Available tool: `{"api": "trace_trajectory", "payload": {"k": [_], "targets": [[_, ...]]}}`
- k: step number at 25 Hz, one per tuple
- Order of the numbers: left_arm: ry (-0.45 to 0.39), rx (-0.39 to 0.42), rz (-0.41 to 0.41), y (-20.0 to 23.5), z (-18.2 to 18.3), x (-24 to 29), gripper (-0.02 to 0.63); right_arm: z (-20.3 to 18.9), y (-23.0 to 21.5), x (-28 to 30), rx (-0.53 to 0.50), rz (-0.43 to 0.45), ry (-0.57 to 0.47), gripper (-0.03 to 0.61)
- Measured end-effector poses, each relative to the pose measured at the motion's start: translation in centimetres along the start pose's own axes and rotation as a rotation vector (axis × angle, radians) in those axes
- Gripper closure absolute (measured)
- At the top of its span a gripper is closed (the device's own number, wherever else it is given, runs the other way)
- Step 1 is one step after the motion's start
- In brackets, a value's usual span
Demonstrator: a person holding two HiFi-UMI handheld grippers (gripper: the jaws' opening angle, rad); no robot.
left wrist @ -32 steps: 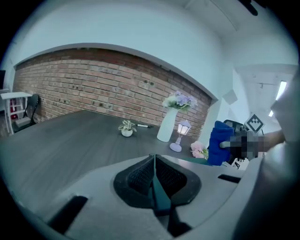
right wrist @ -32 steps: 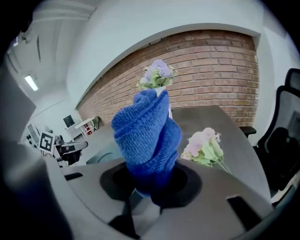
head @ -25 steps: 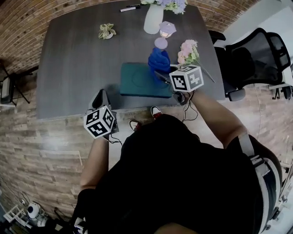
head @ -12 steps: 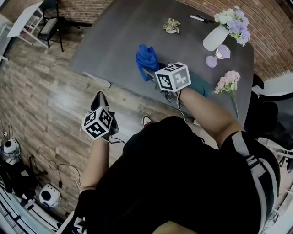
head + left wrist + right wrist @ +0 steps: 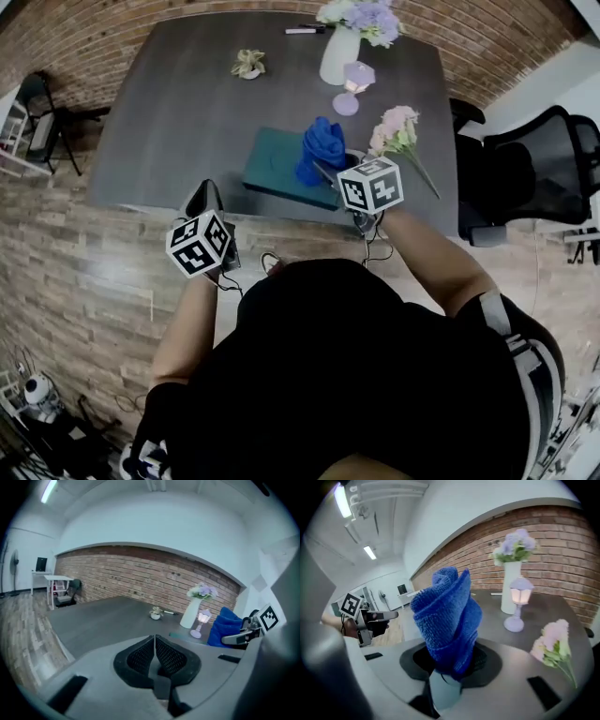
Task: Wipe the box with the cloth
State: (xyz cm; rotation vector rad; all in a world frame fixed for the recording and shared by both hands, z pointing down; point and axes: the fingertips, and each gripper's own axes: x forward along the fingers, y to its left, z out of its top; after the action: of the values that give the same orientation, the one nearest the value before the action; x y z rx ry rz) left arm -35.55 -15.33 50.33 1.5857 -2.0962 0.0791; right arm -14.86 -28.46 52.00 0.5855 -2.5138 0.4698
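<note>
A flat teal box [image 5: 277, 167] lies on the dark grey table [image 5: 178, 112] near its front edge. My right gripper [image 5: 325, 172] is shut on a bunched blue cloth [image 5: 322, 148], which stands up from the jaws over the box's right end. In the right gripper view the cloth [image 5: 447, 613] fills the middle, clamped at its base by the gripper [image 5: 451, 663]. My left gripper [image 5: 205, 199] hangs at the table's front edge, left of the box, shut and empty; its pads [image 5: 166, 654] meet. From there the cloth [image 5: 224, 626] and the box [image 5: 180, 634] show at the right.
At the table's back stand a white vase of purple flowers [image 5: 340, 49], a small lamp [image 5: 356, 79], a small potted plant [image 5: 248, 64] and a marker [image 5: 305, 30]. Pink flowers [image 5: 397, 134] lie right of the box. A black office chair [image 5: 525, 159] stands beyond the table's right end.
The head view swung away to one side and back. Both grippers end close to where they were, the right one still holding the cloth over the box's right end.
</note>
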Motion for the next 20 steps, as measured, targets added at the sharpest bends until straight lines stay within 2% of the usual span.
{"api": "trace_trajectory", "payload": {"k": [3, 6, 8, 11, 14, 20], "targets": [[0.013, 0.052, -0.113, -7.3, -0.5, 1.6, 0.597, -3.4, -5.7, -6.8, 0.084, -0.114, -0.016, 0.463], [0.034, 0.102, -0.188, -13.5, -1.8, 1.9, 0.597, -6.2, -9.8, -13.3, 0.164, -0.219, -0.038, 0.463], [0.046, 0.150, -0.225, -16.8, -3.2, 1.0, 0.597, -7.3, -11.0, -16.3, 0.195, -0.243, -0.050, 0.463], [0.063, 0.196, -0.247, -19.2, -5.1, -1.3, 0.597, -7.3, -10.9, -18.1, 0.196, -0.210, -0.062, 0.464], [0.083, 0.188, -0.203, -17.3, -6.8, -3.3, 0.597, -6.4, -8.6, -16.4, 0.173, -0.134, -0.046, 0.463], [0.065, 0.102, 0.016, -4.4, -7.1, -8.5, 0.597, -4.9, 0.7, -5.9, 0.059, 0.031, 0.051, 0.463]]}}
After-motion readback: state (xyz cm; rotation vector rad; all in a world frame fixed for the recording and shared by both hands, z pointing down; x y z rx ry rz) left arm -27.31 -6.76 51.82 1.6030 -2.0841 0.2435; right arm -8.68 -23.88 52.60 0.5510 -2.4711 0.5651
